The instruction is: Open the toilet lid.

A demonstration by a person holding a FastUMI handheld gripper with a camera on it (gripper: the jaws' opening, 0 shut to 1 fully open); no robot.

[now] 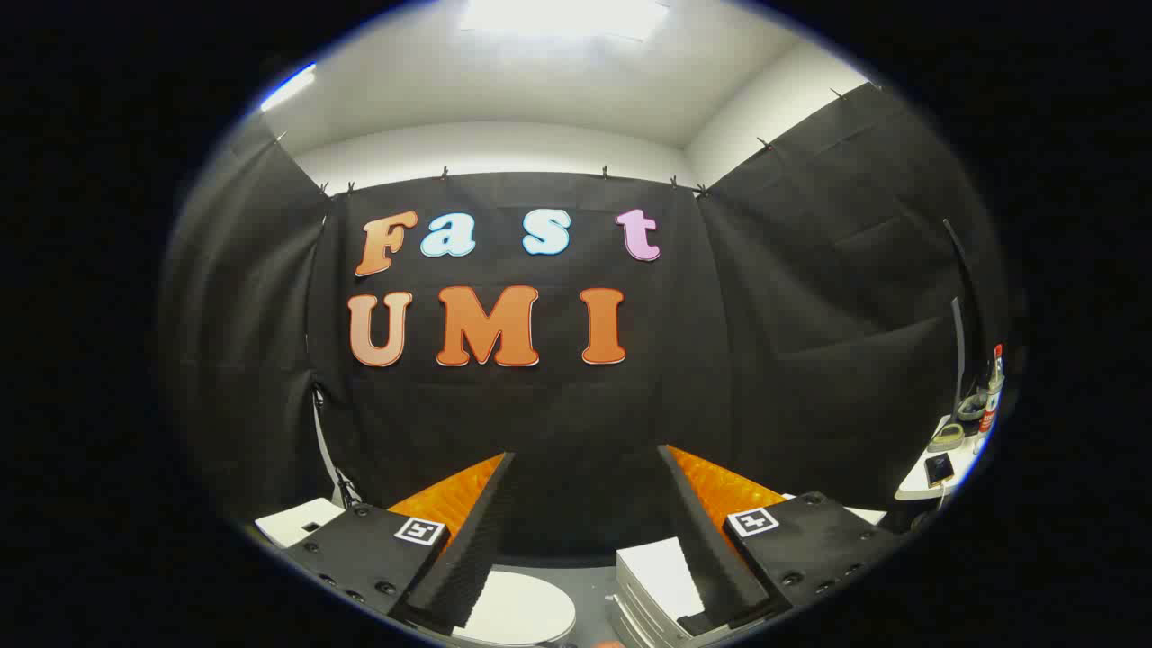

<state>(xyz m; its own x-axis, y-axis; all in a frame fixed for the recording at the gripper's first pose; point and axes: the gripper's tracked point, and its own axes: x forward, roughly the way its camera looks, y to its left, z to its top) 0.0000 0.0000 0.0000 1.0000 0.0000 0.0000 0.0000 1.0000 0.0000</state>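
While I hold the tool (585,459) level with its fingers spread wide and empty, the closed toilet lid (517,612) sits low between them. I judge this a starting pose for lowering toward the lid's edge.

We see the toilet lid (517,612) low down, below the gripper (585,468), whose fingers stand wide apart with nothing between them. It is a white, smooth, rounded oval, and it looks closed, lying flat and facing up (we cannot make out a hinge or the bowl beneath it). One finger crosses in front of its near side and hides part of it, so we see only the far, curved half. It lies nearer that finger than the other. Its surface is plain and glossy, with a soft highlight and no marks that we can tell. Grey floor (594,580) shows just beside its rounded edge.
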